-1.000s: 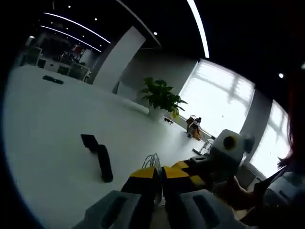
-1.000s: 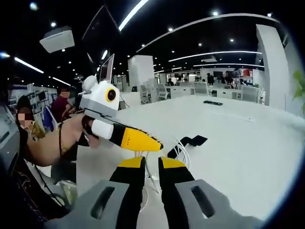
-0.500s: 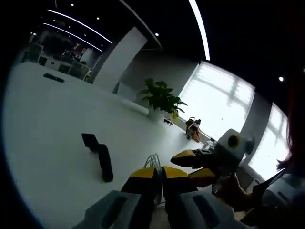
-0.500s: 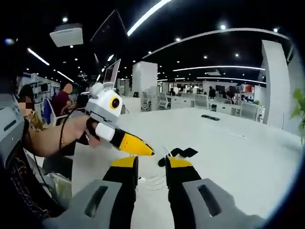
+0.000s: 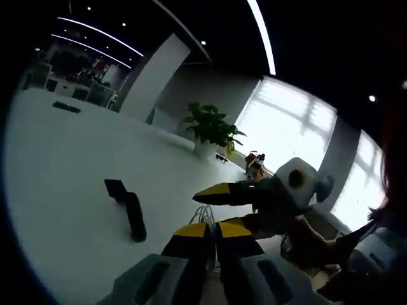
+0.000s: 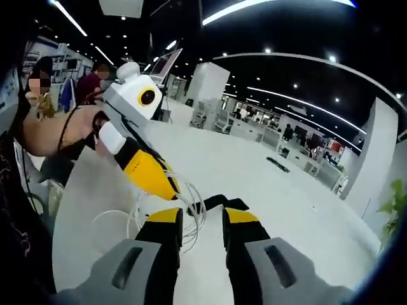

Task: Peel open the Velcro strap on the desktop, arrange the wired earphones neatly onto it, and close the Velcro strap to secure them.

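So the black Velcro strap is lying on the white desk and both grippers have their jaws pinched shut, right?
Not quite. The Velcro strap does lie on the white desk, but only the left gripper is pinched shut. The right gripper has its jaws apart, as the right gripper view shows.

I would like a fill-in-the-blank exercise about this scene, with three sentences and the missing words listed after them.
1. The Velcro strap lying on the white table is ____ in colour.
2. The coiled earphones have a ____ cable.
3. In the right gripper view, the right tool has its jaws ____, with the cable visible between them.

Missing words: black; white; open
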`<move>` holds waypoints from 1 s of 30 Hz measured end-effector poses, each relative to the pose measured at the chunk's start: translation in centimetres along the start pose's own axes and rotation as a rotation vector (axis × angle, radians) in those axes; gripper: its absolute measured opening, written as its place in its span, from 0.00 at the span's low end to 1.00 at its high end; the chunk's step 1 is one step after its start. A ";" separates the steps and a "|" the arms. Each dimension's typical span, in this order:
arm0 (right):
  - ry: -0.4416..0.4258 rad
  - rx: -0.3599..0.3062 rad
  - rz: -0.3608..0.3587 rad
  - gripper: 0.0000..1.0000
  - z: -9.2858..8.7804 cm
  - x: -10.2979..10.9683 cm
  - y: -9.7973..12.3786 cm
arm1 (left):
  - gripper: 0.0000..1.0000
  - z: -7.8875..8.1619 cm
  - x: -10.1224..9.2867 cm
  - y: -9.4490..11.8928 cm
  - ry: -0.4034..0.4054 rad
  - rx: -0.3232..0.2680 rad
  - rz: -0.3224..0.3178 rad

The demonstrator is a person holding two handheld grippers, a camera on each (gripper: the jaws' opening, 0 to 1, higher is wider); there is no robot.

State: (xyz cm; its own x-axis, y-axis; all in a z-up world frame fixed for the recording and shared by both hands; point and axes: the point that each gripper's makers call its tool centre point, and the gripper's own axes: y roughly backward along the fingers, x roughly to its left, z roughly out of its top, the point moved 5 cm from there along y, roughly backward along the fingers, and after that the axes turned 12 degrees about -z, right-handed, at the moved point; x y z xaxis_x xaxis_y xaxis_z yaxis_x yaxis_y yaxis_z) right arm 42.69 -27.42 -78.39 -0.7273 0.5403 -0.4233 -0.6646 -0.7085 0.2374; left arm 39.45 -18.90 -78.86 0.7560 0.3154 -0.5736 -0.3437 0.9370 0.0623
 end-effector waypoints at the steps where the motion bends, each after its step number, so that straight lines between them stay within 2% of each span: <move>1: 0.009 -0.006 0.006 0.27 0.1 0.1 -0.1 | 0.08 -0.1 -0.1 0.0 0.003 0.004 -0.006; 5: 0.041 -0.017 0.036 0.24 0.2 0.6 -0.5 | 0.08 -0.3 -0.3 -0.1 0.009 0.022 -0.026; 9: 0.043 -0.008 0.040 0.16 0.1 0.6 -0.9 | 0.08 -0.3 -0.6 -0.2 -0.004 0.038 -0.035; 30: 0.026 0.019 0.039 0.06 0.3 0.7 -0.9 | 0.08 -0.4 -0.7 0.0 -0.040 0.059 -0.022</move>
State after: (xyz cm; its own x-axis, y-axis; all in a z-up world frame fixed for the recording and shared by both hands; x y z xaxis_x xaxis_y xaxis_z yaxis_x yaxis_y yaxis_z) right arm 42.74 -26.28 -78.62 -0.7479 0.5008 -0.4357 -0.6394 -0.7199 0.2702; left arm 38.71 -19.18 -78.79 0.7853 0.2990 -0.5421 -0.2940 0.9507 0.0985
